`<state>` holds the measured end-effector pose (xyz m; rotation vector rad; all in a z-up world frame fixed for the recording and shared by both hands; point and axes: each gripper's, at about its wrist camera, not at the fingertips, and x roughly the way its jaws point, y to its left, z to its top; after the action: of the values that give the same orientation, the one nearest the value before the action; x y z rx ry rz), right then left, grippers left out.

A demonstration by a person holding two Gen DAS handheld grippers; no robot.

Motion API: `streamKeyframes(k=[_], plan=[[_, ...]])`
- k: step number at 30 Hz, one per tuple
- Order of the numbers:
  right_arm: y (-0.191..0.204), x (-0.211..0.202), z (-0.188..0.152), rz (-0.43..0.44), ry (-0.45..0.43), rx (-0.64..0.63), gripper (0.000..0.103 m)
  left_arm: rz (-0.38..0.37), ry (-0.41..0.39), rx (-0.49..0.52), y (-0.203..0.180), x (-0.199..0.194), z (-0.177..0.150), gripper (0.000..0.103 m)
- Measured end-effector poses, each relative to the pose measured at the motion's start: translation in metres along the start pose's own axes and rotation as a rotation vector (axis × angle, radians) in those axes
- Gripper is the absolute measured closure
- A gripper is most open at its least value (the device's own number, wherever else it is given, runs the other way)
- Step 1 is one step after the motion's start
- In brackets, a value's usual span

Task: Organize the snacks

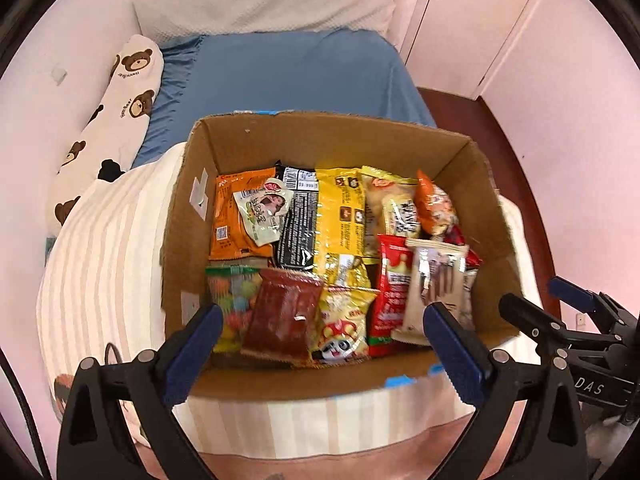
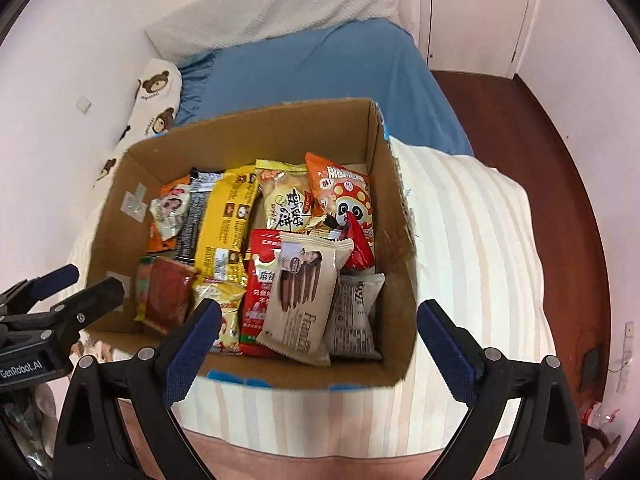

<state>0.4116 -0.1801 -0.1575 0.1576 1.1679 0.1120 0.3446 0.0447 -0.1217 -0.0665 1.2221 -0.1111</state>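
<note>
An open cardboard box sits on a striped cushion on the bed, filled with several snack packets. Among them are a long yellow packet, a beige wafer packet, a dark red packet and an orange panda packet. My left gripper is open and empty, just above the box's near edge. My right gripper is open and empty over the box's near right corner. The right gripper also shows at the right of the left wrist view.
The striped cushion lies under the box. A blue sheet, a bear-print pillow and a white pillow lie behind. Pink walls, a door and dark wood floor are to the right.
</note>
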Motion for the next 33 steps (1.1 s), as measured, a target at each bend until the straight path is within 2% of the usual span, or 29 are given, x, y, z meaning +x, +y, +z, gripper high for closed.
streamKeyframes(k=[9,18,26,33], plan=[[0.005,-0.073,-0.038,0.023,-0.118,-0.027,0.003,0.001,-0.110,-0.008,-0.010,-0.066,-0.044,0.000],[0.018,-0.153,-0.099,0.037,-0.247,-0.077,0.001,0.058,-0.233,-0.001,-0.025,-0.141,-0.109,0.000],[0.023,-0.208,-0.147,0.028,-0.351,-0.096,0.000,0.093,-0.272,-0.039,-0.025,-0.182,-0.157,0.000],[0.028,-0.252,-0.172,0.041,-0.410,-0.107,0.000,0.121,-0.327,-0.051,-0.027,-0.213,-0.180,0.000]])
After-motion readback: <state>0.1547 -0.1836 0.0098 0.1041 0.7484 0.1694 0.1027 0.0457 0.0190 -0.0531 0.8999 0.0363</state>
